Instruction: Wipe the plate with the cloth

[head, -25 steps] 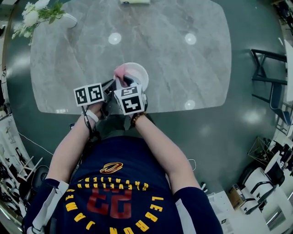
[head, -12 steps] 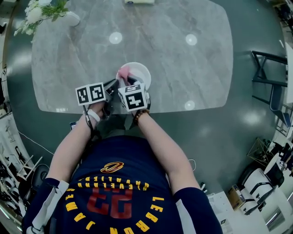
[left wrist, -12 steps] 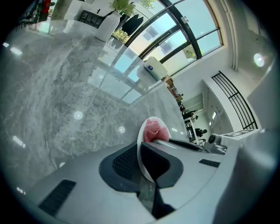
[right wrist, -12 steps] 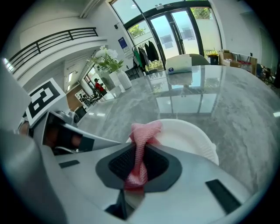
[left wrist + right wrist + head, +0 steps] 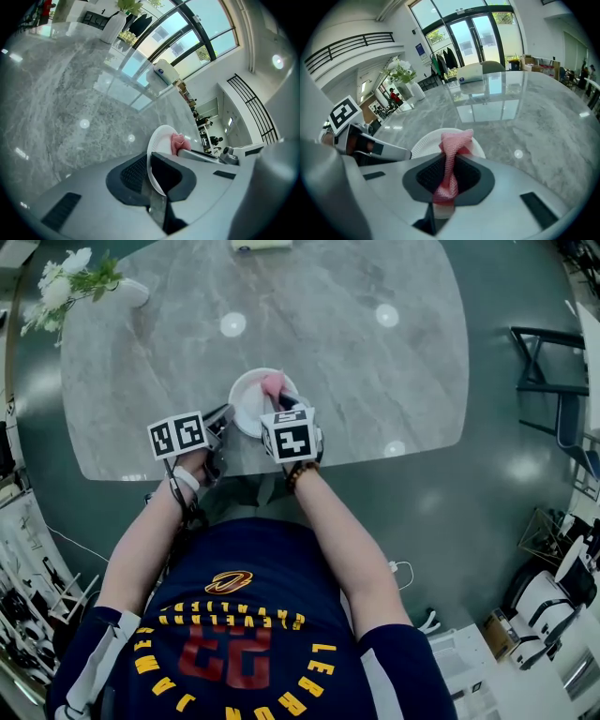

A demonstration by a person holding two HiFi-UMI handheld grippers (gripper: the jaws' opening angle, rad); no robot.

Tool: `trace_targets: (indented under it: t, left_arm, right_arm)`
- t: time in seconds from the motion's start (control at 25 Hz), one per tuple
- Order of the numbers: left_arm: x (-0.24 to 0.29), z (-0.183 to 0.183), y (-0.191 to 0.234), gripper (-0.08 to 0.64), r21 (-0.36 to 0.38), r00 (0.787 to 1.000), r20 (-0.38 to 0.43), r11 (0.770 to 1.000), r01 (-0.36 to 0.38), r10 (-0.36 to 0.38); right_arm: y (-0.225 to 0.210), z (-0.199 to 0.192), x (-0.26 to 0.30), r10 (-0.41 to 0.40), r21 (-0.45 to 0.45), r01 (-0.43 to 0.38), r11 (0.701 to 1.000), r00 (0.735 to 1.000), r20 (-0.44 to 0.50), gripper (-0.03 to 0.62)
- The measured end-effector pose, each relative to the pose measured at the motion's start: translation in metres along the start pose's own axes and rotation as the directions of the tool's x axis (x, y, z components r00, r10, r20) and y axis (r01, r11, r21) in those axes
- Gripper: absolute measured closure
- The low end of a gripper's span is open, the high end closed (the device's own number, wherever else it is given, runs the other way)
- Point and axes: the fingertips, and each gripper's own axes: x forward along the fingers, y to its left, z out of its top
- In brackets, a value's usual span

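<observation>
Pinching the plate (image 5: 161, 139) by its thin rim, our left gripper (image 5: 149, 174) held it at the near edge of the table (image 5: 281, 296); we judged it stiff, light and slick. Our right gripper (image 5: 446, 180) clamped the soft cloth (image 5: 453, 140), bunched against the plate's face.

Right tool (image 5: 280, 401) swept cloth (image 5: 273, 383) rightward across plate (image 5: 246, 407).

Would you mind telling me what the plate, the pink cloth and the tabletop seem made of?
The plate looks like white ceramic or melamine: thin, smooth rim. The cloth is a pink mesh-like woven fabric; its grid texture shows. The tabletop seems polished grey marble or a lookalike: veining and sharp reflections.
</observation>
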Motion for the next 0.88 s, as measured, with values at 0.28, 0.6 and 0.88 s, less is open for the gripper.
trace_targets:
  t: [0.28,0.6,0.88]
  left_arm:
    - [0.001,-0.001,0.0,0.528,-0.011,1.0,0.0,1.0,-0.004,0.004]
    - [0.0,-0.001,-0.004,0.528,-0.011,1.0,0.024,1.0,-0.018,0.018]
    - [-0.001,-0.002,-0.005,0.528,-0.016,1.0,0.03,1.0,-0.002,0.002]
  right_arm:
    - [-0.027,-0.003,-0.017,-0.046,0.054,0.045,0.998,0.999,0.025,0.551]
    - [-0.003,0.012,-0.029,-0.029,0.006,0.029,1.0,0.996,0.087,0.551]
    - [0.067,-0.006,-0.003,0.092,-0.131,-0.093,0.987,0.996,-0.017,0.552]
